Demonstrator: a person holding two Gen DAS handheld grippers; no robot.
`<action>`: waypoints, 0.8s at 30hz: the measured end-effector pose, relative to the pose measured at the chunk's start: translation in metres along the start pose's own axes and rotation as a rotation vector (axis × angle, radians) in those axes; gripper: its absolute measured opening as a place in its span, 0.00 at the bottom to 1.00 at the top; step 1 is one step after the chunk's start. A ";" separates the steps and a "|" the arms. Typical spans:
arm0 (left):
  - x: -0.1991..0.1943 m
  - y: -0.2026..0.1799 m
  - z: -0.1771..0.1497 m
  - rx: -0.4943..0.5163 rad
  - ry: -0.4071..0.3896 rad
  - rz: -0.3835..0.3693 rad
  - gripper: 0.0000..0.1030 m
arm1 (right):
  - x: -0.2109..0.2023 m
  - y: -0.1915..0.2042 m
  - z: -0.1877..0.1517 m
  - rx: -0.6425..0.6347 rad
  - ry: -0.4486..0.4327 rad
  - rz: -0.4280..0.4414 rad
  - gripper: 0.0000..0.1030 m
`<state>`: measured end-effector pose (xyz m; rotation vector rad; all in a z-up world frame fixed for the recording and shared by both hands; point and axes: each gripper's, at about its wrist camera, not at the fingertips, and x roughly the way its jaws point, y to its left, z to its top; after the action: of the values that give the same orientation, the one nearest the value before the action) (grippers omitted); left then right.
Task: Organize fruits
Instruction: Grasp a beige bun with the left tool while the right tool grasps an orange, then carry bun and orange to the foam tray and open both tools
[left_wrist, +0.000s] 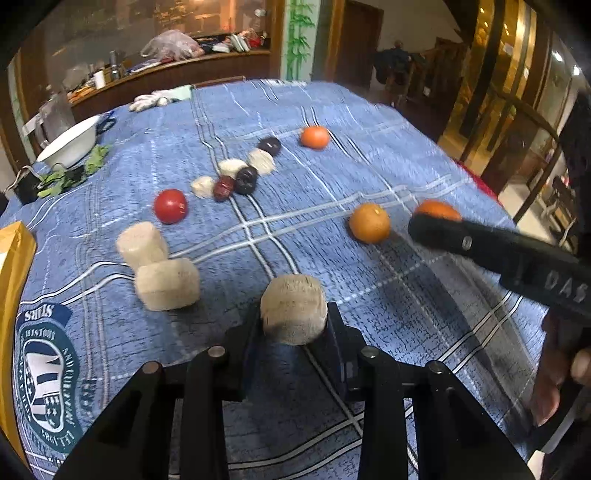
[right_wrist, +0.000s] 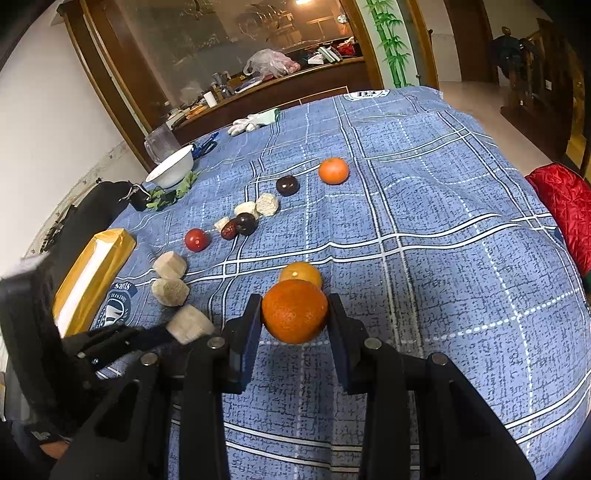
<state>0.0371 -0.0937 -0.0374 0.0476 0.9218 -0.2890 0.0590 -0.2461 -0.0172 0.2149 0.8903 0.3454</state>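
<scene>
My left gripper (left_wrist: 293, 321) is shut on a pale beige chunk (left_wrist: 293, 314), held above the blue checked cloth (left_wrist: 369, 295). Two more beige chunks (left_wrist: 159, 266) lie just to its left. In the right wrist view my right gripper (right_wrist: 294, 317) is shut on an orange (right_wrist: 294, 311), with a second orange (right_wrist: 301, 274) on the cloth right behind it. A third orange (right_wrist: 333, 170) lies farther back. A red tomato (right_wrist: 197, 239), a red date (right_wrist: 229, 230), dark round fruits (right_wrist: 287, 185) and small pale pieces (right_wrist: 267, 204) form a cluster mid-table.
A white bowl (right_wrist: 171, 170) with green leaves (right_wrist: 173, 194) beside it stands at the back left. A yellow box (right_wrist: 92, 277) lies at the left edge. White gloves (right_wrist: 251, 122) rest at the far edge, a red cushion (right_wrist: 561, 206) at the right.
</scene>
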 end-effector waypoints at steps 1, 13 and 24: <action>-0.004 0.003 0.001 -0.008 -0.014 0.005 0.32 | 0.000 0.002 -0.001 -0.005 0.001 0.003 0.35; -0.078 0.090 -0.027 -0.207 -0.149 0.145 0.32 | 0.006 0.072 -0.008 -0.123 0.012 0.086 0.35; -0.140 0.210 -0.070 -0.475 -0.211 0.374 0.32 | 0.030 0.175 -0.004 -0.281 0.032 0.207 0.36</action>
<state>-0.0416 0.1515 0.0136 -0.2422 0.7349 0.2716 0.0374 -0.0731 0.0158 0.0410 0.8427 0.6629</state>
